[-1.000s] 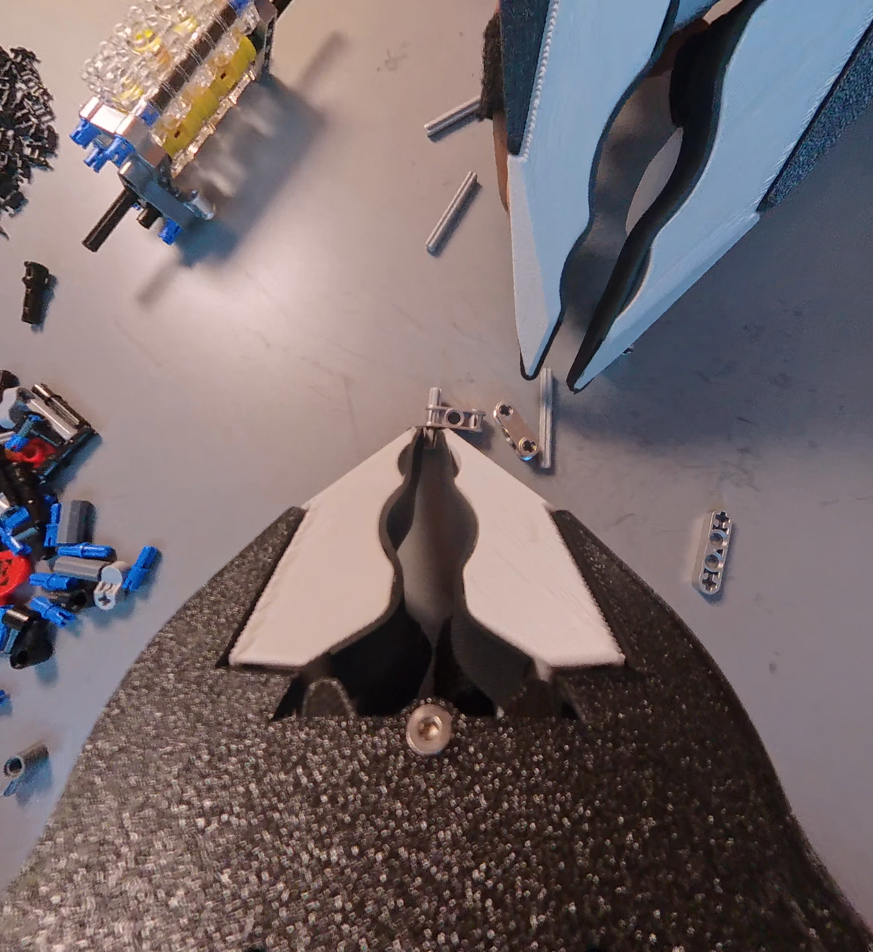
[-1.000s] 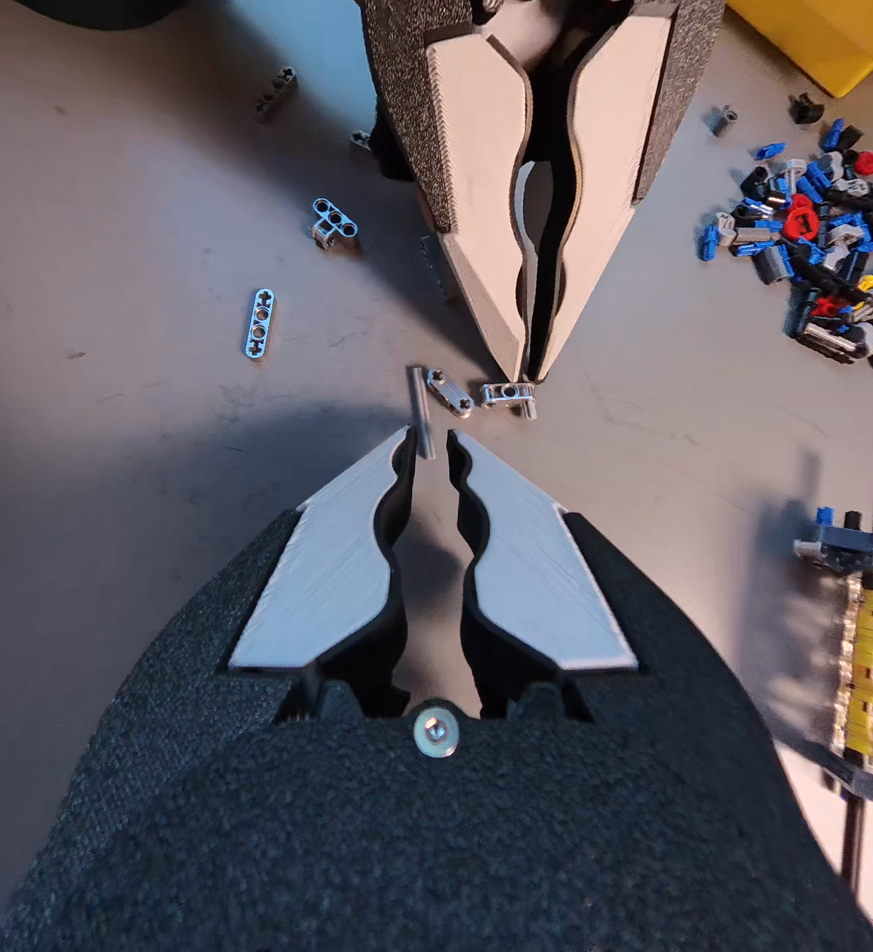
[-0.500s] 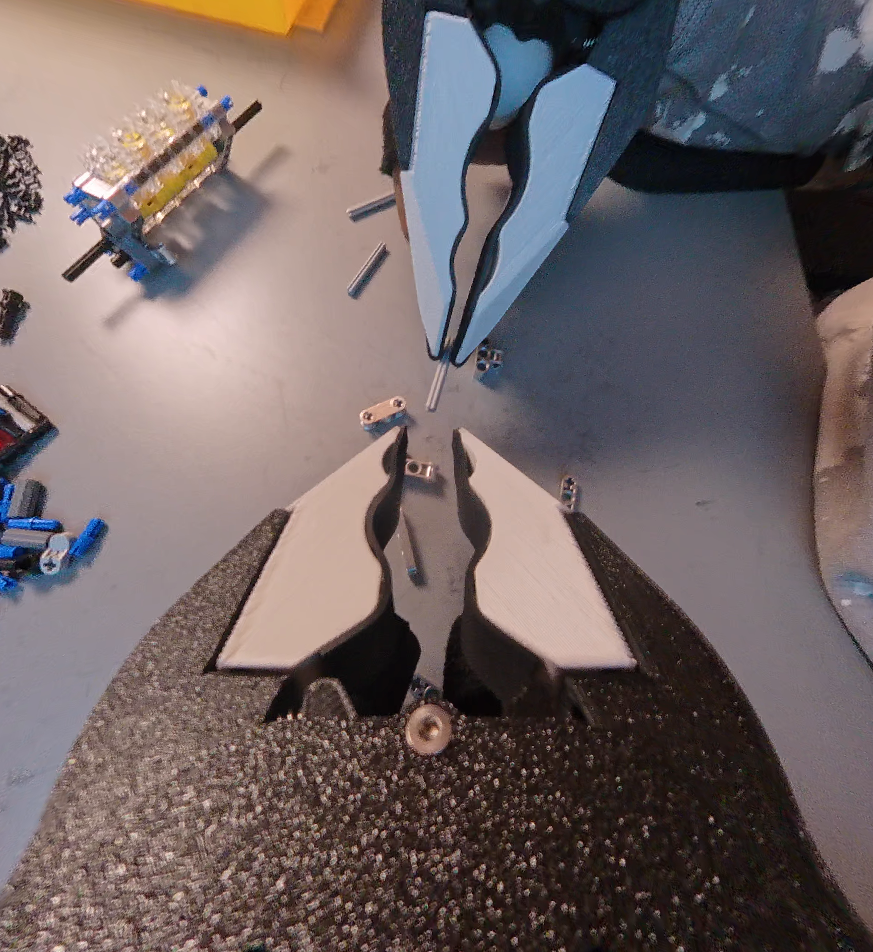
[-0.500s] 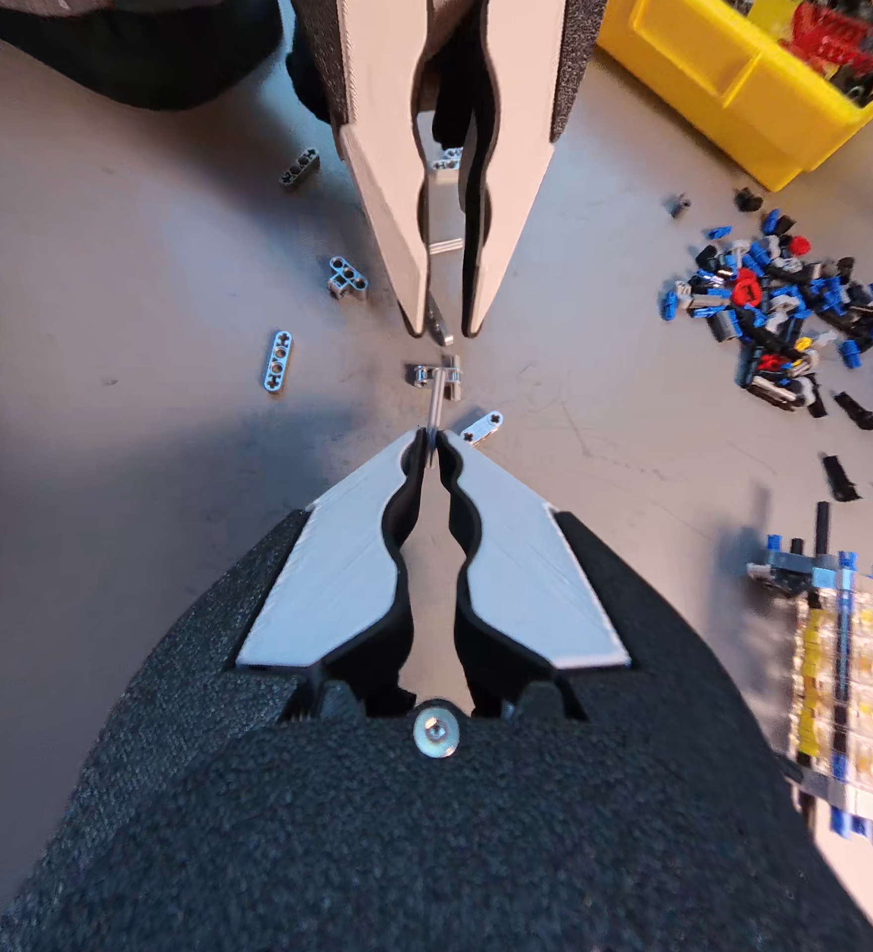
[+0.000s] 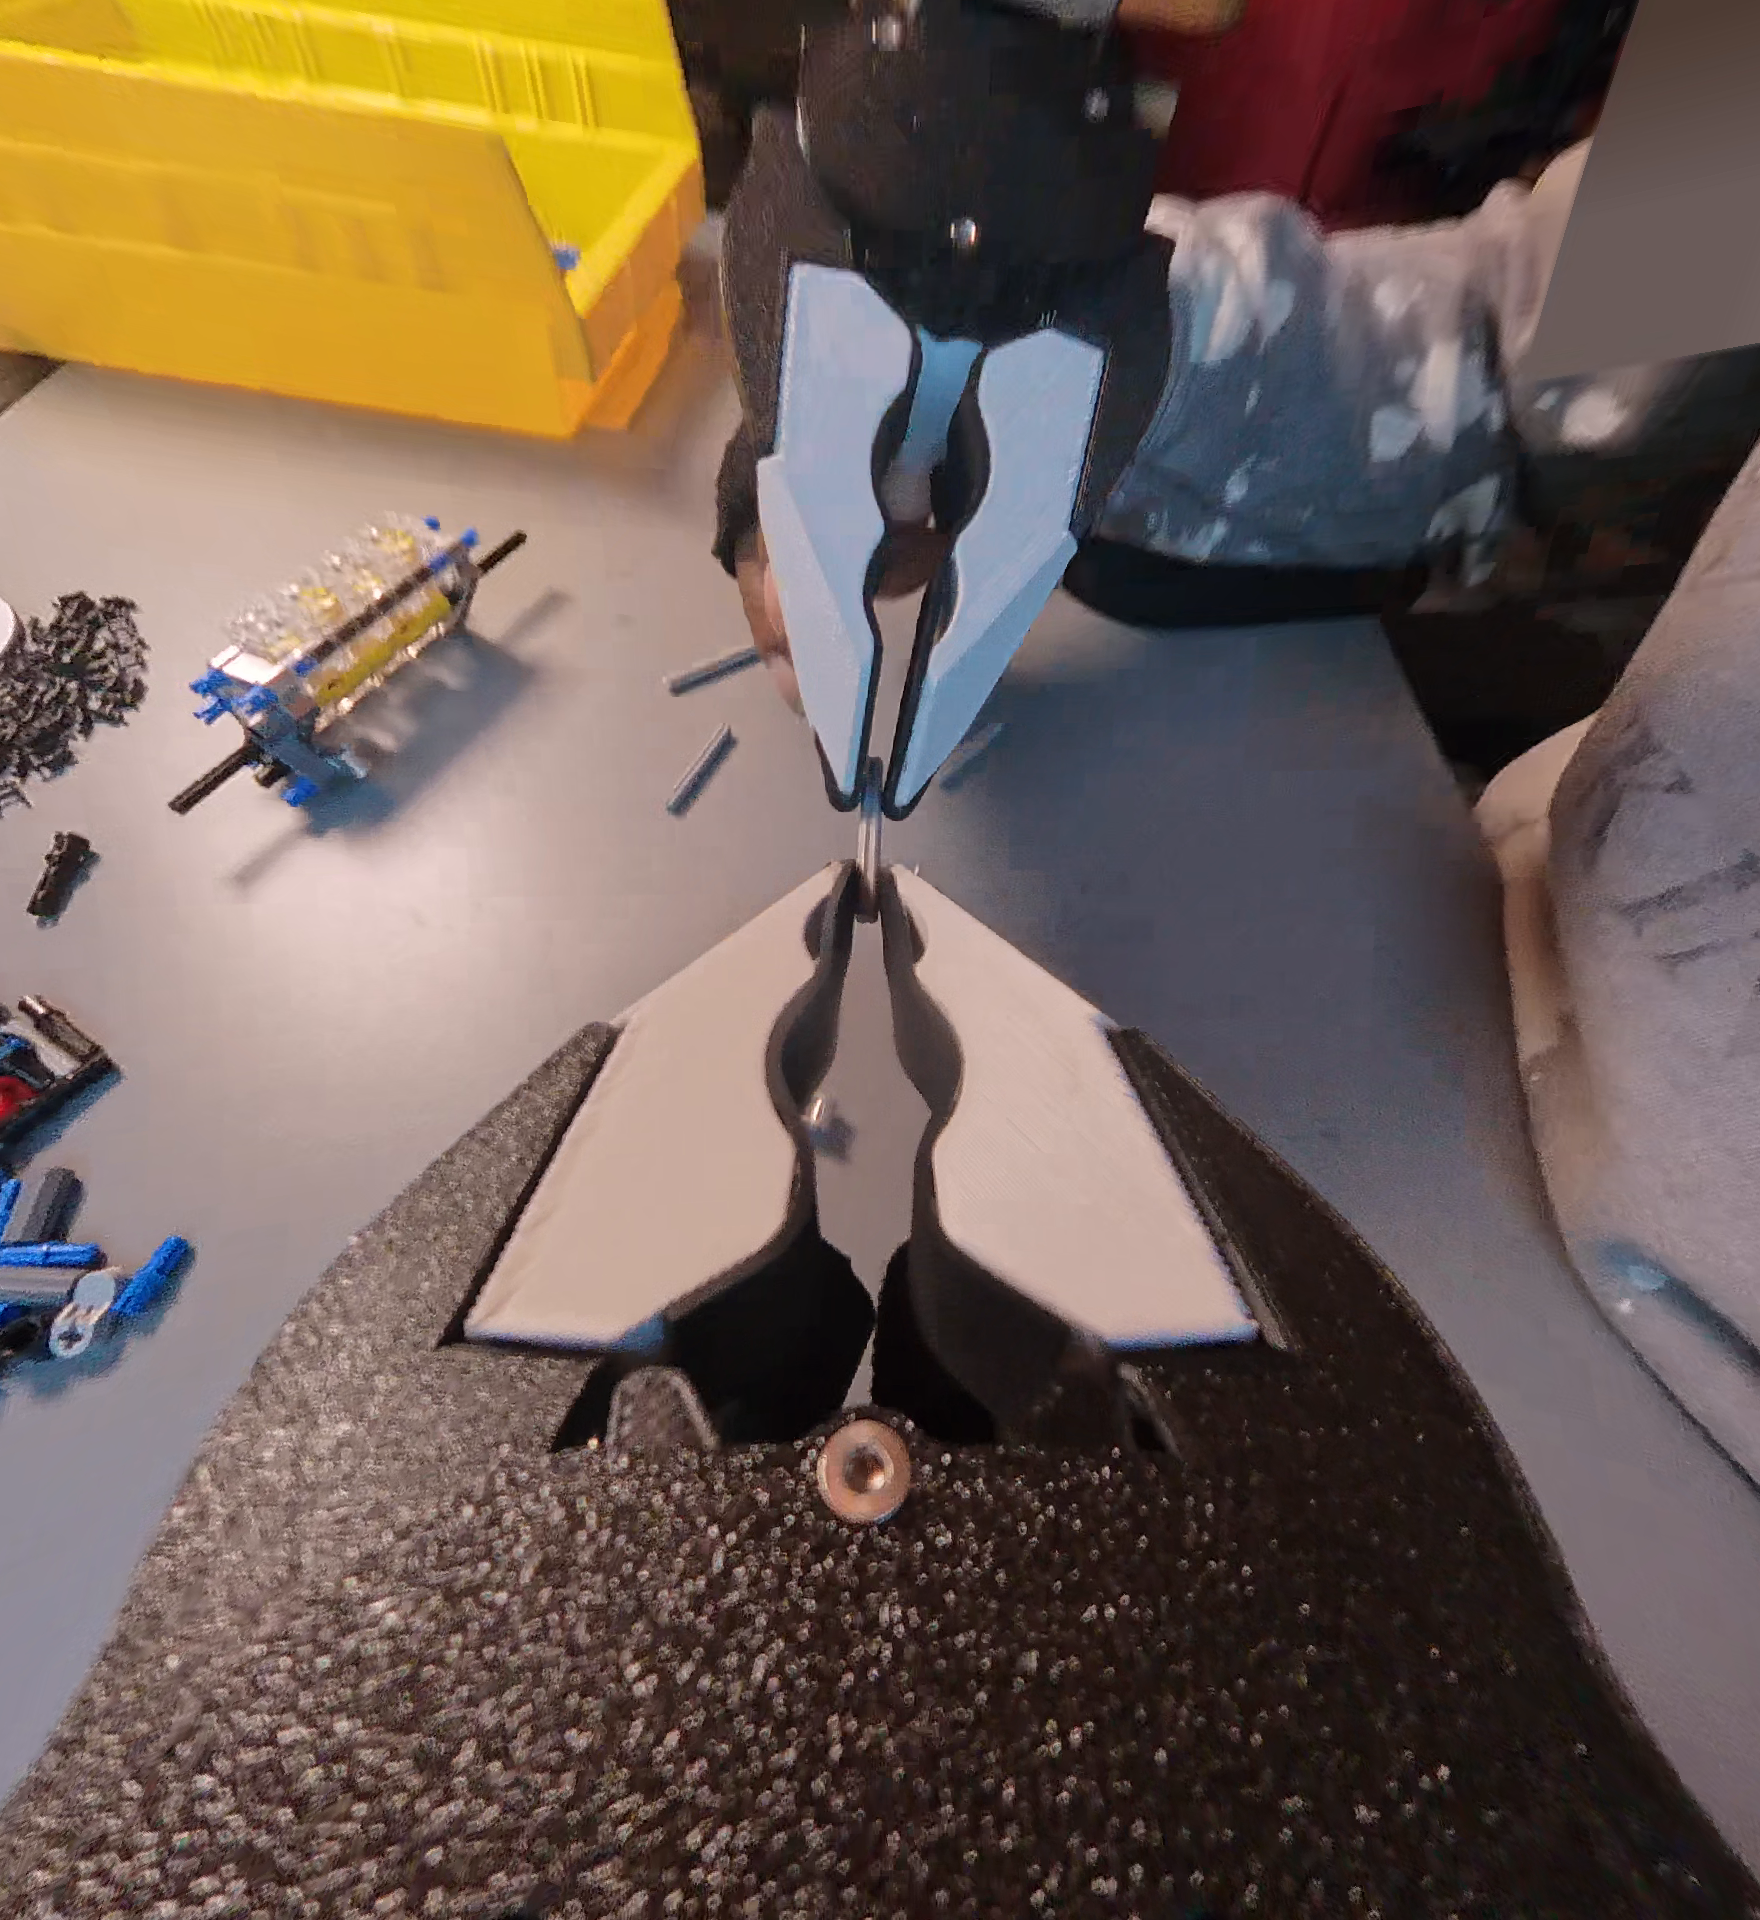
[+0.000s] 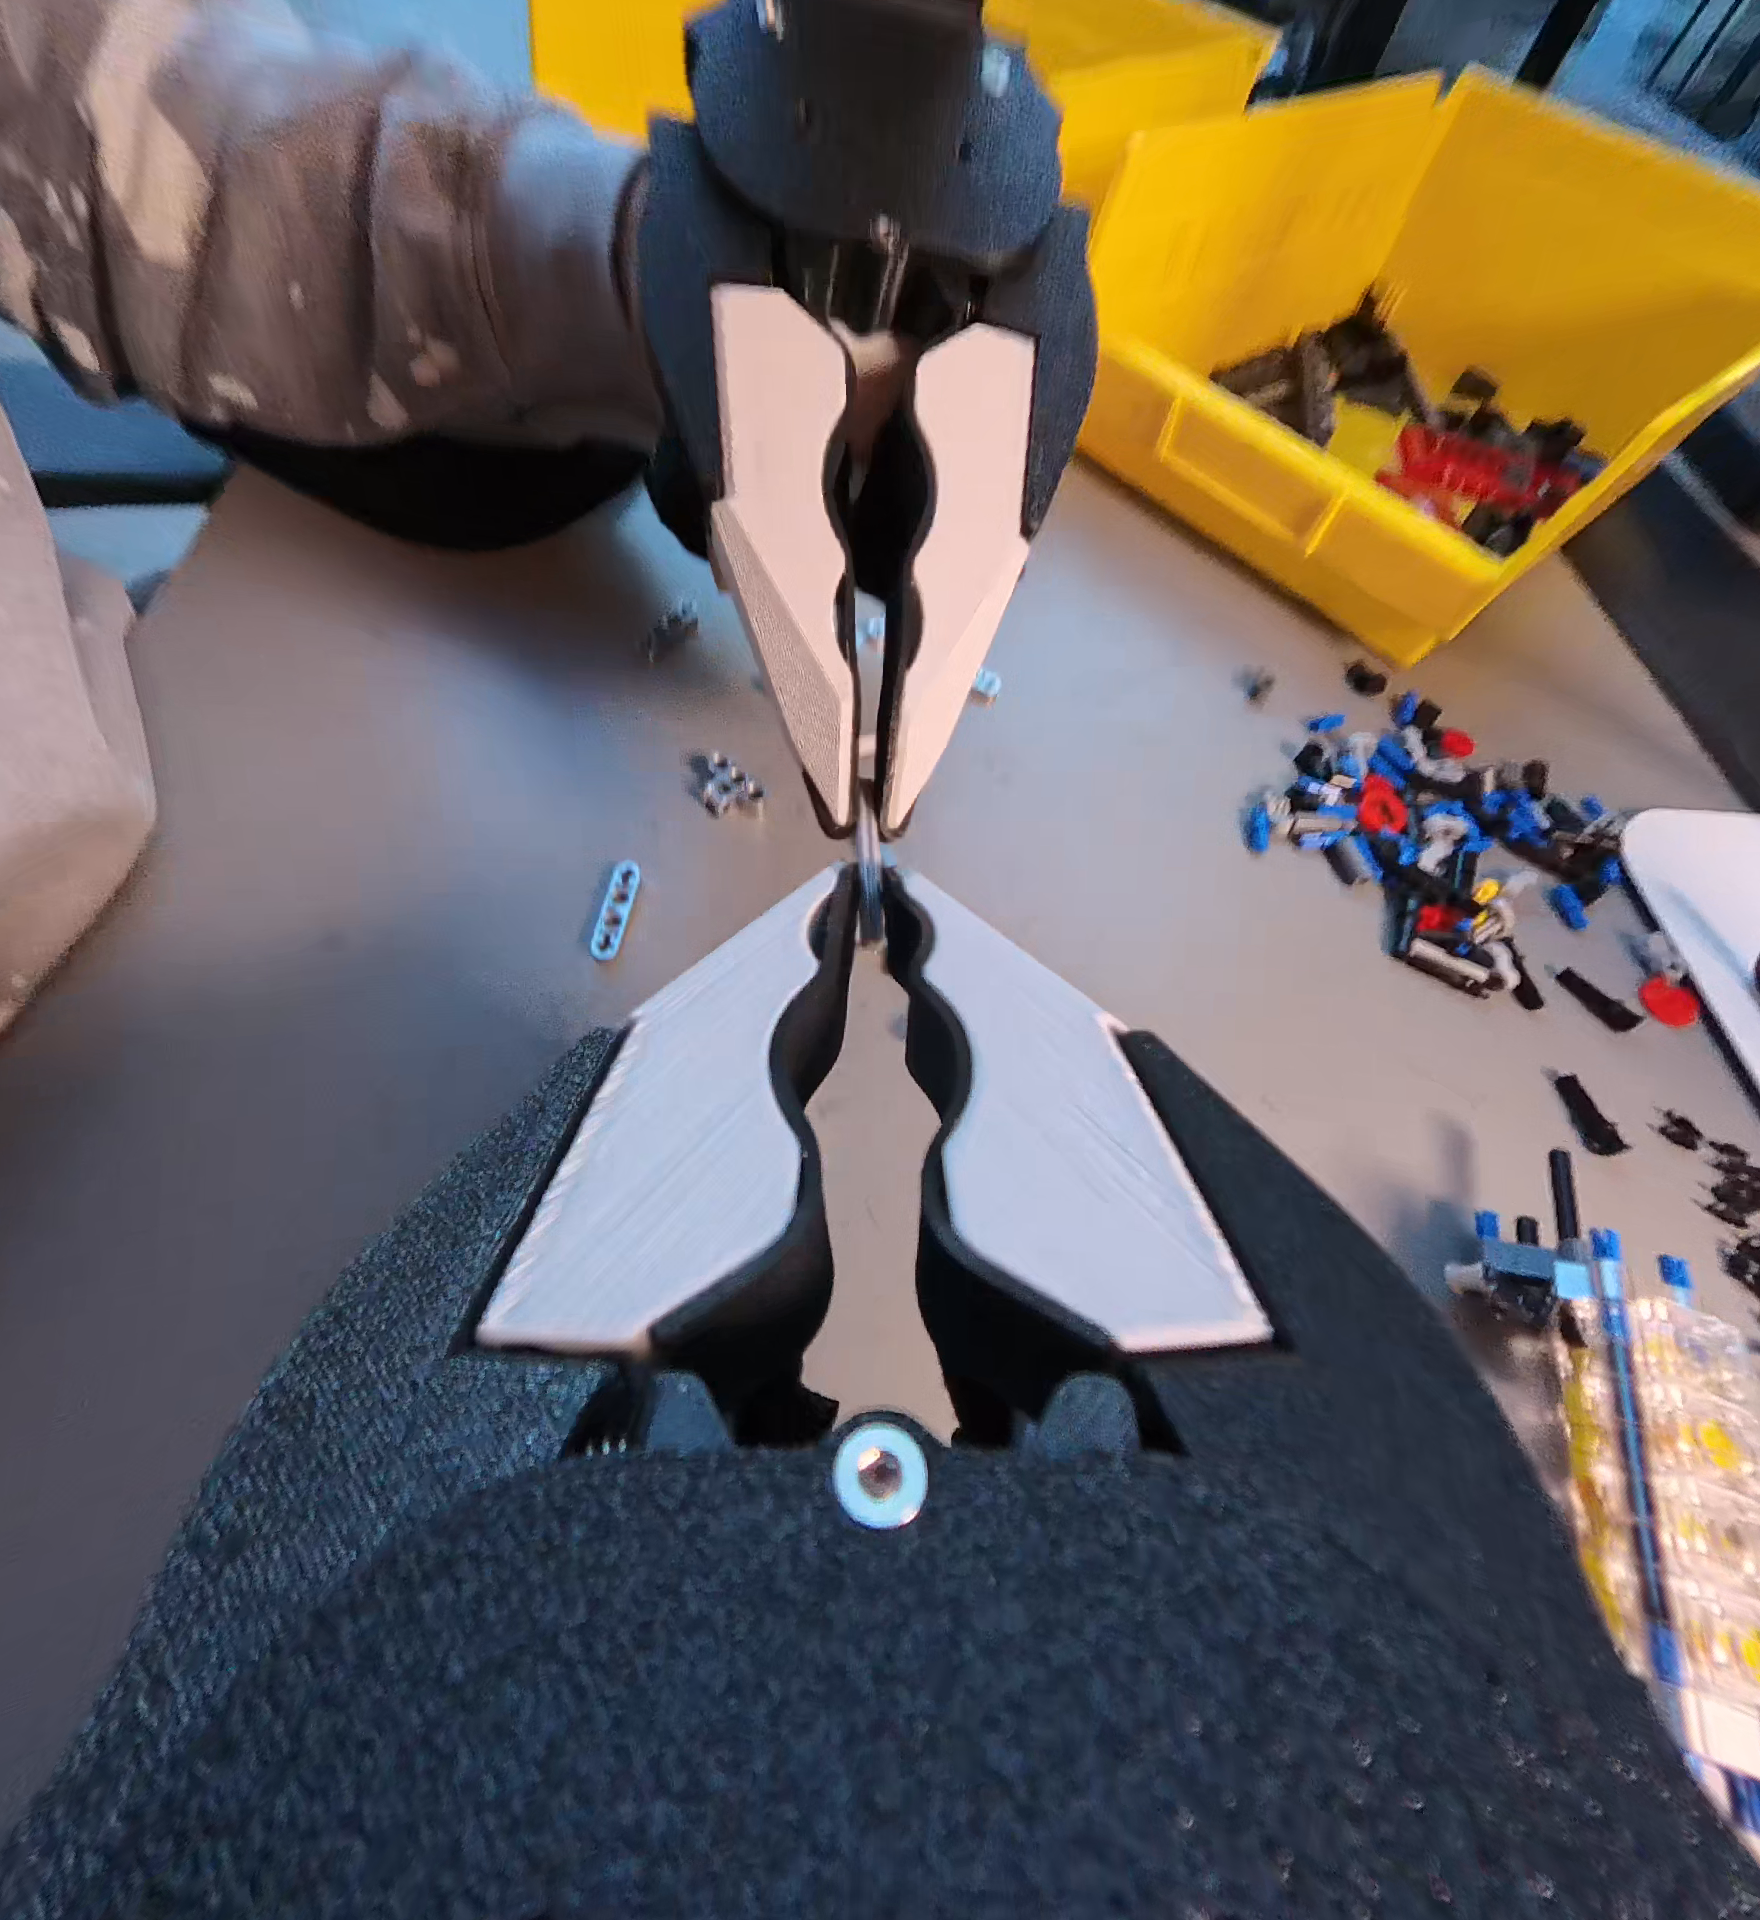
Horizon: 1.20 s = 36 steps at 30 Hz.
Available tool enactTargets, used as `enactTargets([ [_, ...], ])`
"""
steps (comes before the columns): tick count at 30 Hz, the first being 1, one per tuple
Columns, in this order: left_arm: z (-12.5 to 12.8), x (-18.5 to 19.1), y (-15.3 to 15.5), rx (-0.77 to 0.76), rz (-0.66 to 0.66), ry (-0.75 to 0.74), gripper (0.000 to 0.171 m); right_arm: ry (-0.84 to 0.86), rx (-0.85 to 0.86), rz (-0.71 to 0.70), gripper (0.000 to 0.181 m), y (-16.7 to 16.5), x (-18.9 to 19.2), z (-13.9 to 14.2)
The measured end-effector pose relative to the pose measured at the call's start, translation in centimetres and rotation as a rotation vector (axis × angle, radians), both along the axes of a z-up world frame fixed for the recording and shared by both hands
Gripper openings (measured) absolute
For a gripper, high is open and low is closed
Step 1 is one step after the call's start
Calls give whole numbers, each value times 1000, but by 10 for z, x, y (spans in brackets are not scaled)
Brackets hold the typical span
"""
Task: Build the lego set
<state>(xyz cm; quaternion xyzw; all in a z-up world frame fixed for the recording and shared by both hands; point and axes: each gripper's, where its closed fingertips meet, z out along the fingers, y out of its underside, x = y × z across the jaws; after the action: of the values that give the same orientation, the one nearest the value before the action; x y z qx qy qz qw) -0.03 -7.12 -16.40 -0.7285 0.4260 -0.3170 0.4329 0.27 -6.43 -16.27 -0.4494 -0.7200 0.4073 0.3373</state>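
My left gripper (image 5: 863, 883) and my right gripper (image 5: 871, 800) meet tip to tip above the grey table (image 5: 440, 935). Both are shut. A thin grey axle with a small grey connector (image 5: 868, 847) bridges the narrow gap between the two pairs of tips. The right gripper (image 6: 868, 883) pinches the axle (image 6: 868, 868) at its near end. The left gripper (image 6: 860, 821) pinches the far end, where the connector sits. The tips hide most of the part, and I cannot tell how the axle and connector are joined.
Yellow bins (image 5: 336, 208) (image 6: 1478, 312) stand at the back. A clear-and-yellow assembly on a black axle (image 5: 356, 644) lies near a pile of black pins (image 5: 34, 686) and a heap of blue, black and red parts (image 6: 1427, 831). Loose grey axles (image 5: 699, 764) and a grey beam (image 6: 616, 909) lie about. A person's sleeve (image 5: 1323, 416) is behind. The grippers are tip to tip, or close to it.
The right gripper shut on the axle and pushed it into the connector. The left gripper opened, then shut on the far end. Both lifted off the table.
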Motion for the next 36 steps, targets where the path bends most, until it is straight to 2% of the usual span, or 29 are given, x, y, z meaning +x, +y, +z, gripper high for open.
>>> enactTargets([
  [4, 25, -1, -5, -35, -49, -204, 2, 149, -49, 20, 3, -5, 0, 30],
  [13, 44, 4, -16, -281, -152, -472, 2, 250, 166, 63, 3, -22, 0, 42],
  [18, 47, 2, -13, -371, -147, -561, 2, 267, 235, 37, 3, -19, -2, 44],
  [29, 65, -6, -3, -487, -143, -808, 1, 422, 360, -91, 7, -7, -8, 66],
  [36, 68, -6, -1, -515, -148, -864, 2, 441, 391, -102, 12, -8, -8, 69],
])
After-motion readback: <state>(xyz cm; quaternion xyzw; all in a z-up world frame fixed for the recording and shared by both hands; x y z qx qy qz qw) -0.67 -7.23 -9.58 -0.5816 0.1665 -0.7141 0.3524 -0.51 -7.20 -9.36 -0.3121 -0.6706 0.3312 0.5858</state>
